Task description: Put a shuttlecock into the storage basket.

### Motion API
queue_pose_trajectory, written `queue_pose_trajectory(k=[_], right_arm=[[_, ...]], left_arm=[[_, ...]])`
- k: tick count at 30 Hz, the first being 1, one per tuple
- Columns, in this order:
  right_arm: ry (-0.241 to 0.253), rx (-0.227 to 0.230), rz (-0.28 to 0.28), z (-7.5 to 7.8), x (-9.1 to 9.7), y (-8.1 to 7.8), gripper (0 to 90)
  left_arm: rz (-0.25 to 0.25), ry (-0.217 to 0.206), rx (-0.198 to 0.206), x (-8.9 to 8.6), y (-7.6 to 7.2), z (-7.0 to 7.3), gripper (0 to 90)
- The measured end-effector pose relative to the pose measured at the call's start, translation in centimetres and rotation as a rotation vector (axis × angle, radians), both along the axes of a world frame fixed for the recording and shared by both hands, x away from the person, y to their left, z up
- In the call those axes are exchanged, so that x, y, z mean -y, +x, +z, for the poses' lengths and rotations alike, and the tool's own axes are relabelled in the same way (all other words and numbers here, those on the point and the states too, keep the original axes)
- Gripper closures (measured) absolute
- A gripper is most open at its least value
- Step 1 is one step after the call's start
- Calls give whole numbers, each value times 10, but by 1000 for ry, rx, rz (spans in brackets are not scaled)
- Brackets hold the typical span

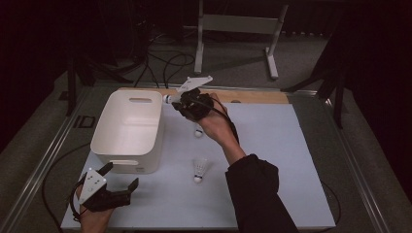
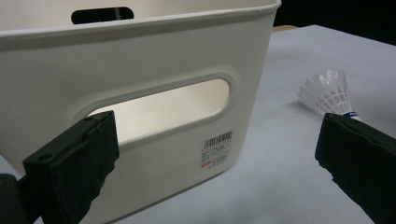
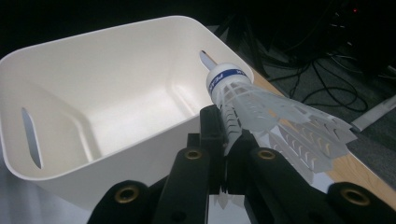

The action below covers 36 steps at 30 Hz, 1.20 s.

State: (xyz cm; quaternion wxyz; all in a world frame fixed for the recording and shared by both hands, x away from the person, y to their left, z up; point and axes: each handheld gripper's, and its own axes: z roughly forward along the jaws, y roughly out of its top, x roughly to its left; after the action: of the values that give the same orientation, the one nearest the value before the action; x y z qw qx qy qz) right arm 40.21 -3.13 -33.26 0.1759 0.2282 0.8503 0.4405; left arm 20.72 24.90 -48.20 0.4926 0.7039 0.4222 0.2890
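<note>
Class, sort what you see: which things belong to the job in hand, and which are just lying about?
Job in hand:
held shuttlecock
right tongs, shut on it
white bin
two shuttlecocks on the table

Lying about:
left tongs, open and idle
floor cables
white stand

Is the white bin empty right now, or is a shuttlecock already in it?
Empty, as far as visible. The right gripper view shows the white bin's bare floor; the shuttlecock is outside, pinched in the right claw at the rim.

White bin (image 1: 127, 127), white shuttlecock (image 3: 261, 109) with blue band, second white shuttlecock (image 1: 199, 169), pale blue table (image 1: 272, 160), black gripper (image 3: 223, 140)
</note>
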Motion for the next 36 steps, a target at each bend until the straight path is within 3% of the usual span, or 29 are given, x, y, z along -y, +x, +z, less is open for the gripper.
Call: queue_pose_trajectory(k=[36], right_arm=[[27,12,57,7,-29,-5,890]], left_arm=[[-1,-1,1,0,0,0,2]])
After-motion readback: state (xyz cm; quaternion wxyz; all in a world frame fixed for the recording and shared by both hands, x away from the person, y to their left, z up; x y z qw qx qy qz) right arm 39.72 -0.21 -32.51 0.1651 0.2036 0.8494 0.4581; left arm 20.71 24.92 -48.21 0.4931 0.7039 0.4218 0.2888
